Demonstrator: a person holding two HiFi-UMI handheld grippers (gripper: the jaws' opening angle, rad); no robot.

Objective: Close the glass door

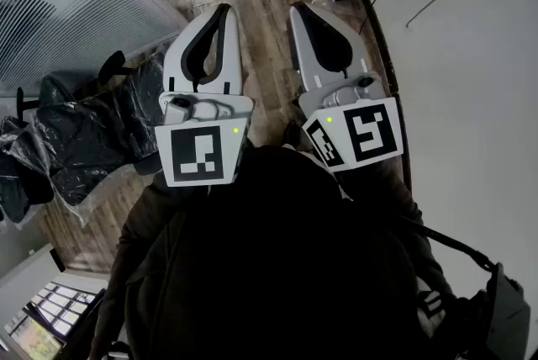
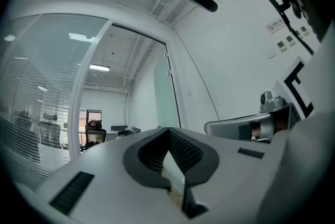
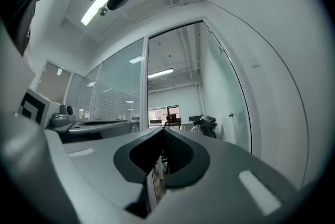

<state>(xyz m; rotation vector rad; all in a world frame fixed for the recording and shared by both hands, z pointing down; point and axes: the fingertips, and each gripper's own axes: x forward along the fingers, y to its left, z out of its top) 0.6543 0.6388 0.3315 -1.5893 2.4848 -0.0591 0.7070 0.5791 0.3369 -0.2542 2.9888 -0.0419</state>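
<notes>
our grey plastic left gripper [image 2: 168, 130] and right gripper [image 3: 163, 130] (2 empty tools) both sit pinched together. the tall frosted glass door [image 3: 226, 94] stands open well ahead. pushing it with closed tips, we could skid off the slick pane.

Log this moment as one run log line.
left tool: shut, empty | right tool: shut, empty | glass door: open, not touched
</notes>
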